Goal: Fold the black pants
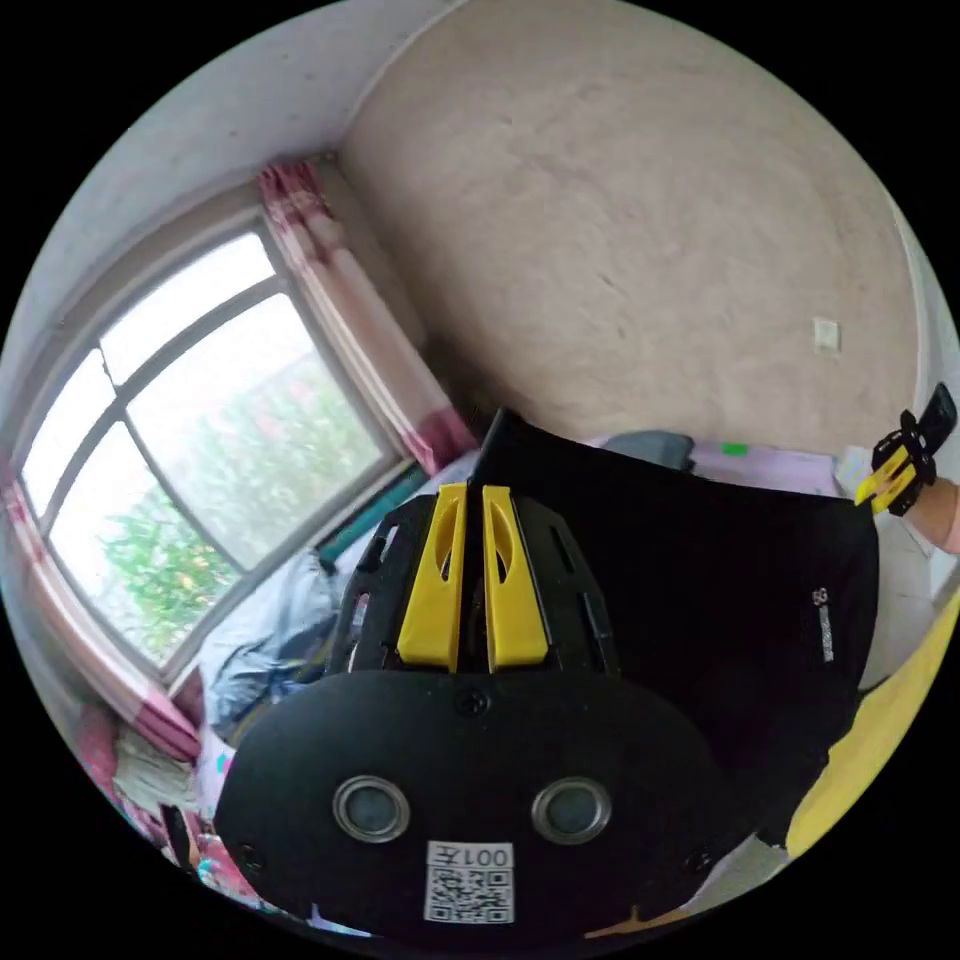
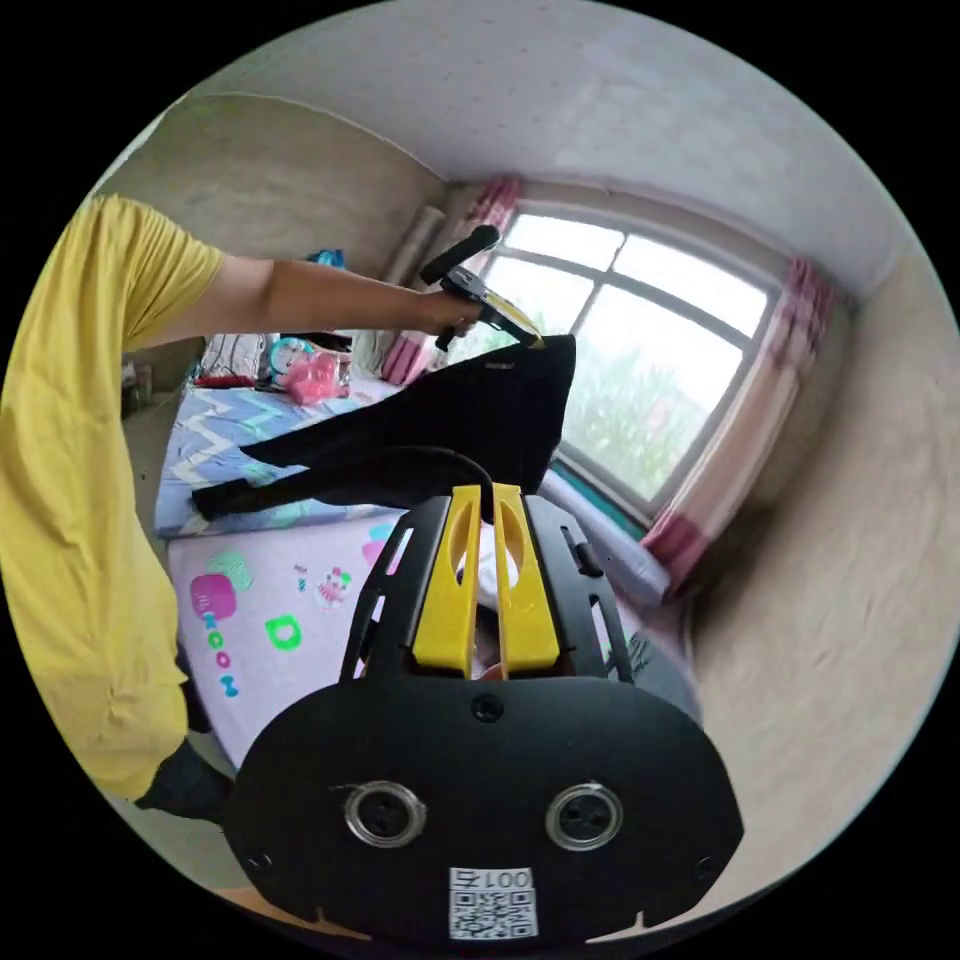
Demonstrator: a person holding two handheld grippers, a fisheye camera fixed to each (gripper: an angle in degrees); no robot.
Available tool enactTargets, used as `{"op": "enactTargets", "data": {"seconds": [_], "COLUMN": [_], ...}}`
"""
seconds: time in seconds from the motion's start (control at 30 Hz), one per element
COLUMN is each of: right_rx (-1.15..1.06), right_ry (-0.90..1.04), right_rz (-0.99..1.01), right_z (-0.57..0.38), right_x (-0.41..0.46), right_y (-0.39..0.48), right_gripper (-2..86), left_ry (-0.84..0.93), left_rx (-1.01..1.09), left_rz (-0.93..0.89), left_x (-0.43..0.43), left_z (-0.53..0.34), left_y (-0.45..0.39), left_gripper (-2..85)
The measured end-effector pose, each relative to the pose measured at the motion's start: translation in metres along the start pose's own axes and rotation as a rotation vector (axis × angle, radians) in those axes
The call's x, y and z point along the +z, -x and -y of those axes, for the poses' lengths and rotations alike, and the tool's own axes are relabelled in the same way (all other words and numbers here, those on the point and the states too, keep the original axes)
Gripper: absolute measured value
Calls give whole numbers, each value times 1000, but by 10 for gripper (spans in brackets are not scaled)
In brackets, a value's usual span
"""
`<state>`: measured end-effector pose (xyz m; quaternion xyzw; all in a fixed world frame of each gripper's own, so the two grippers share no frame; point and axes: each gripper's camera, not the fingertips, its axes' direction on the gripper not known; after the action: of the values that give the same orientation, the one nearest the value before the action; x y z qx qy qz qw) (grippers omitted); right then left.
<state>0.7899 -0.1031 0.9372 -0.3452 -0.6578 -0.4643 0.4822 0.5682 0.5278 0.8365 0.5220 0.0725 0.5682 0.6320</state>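
The black pants (image 1: 720, 580) hang in the air, stretched between both grippers. In the left gripper view my left gripper (image 1: 474, 492) has its yellow jaws shut on one top corner of the cloth, which pokes up past the tips. My right gripper (image 1: 868, 490) shows at the far right in a hand, at the other top corner. In the right gripper view my right gripper (image 2: 480, 492) is shut on the pants' edge. There the black pants (image 2: 450, 420) run up to my left gripper (image 2: 535, 340), held high by an outstretched arm, and a leg trails down toward the bed.
A bed (image 2: 270, 600) with a purple patterned sheet lies below the pants, with toys and bedding at its far end. A large window (image 2: 640, 340) with pink curtains is behind. The person's yellow shirt (image 2: 70, 500) is close on the left. A plain wall (image 1: 640, 220) rises behind.
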Motion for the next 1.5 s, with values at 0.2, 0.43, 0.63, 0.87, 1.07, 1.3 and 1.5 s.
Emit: {"op": "enactTargets", "data": {"seconds": [0.2,0.43,0.63,0.87,1.07,1.3,1.5], "right_rx": [37,249,306,419,547,600,474], "right_ry": [337,538,583,610,612,564,649], "right_rz": [113,163,95,58,-44,-20,152], "right_z": [-215,-368,-422,-466,-482,-457,-437], "right_x": [68,92,93,96,90,104,174], "right_y": [27,7,-11,-36,-54,-77,-69], "right_gripper": [12,12,12,12,7,6,4], "left_ry": [314,495,581,718,762,576,643], "left_rx": [-19,53,195,164,-34,-195,34], "left_rz": [-309,-522,-555,-624,-729,-672,-566], "left_x": [244,409,491,571,597,517,364], "left_z": [-88,-121,-108,-112,-129,-148,-261], "left_y": [-144,-260,-292,-291,-241,-143,-125], "left_gripper": [-10,-9,-9,8,59,-9,-13]}}
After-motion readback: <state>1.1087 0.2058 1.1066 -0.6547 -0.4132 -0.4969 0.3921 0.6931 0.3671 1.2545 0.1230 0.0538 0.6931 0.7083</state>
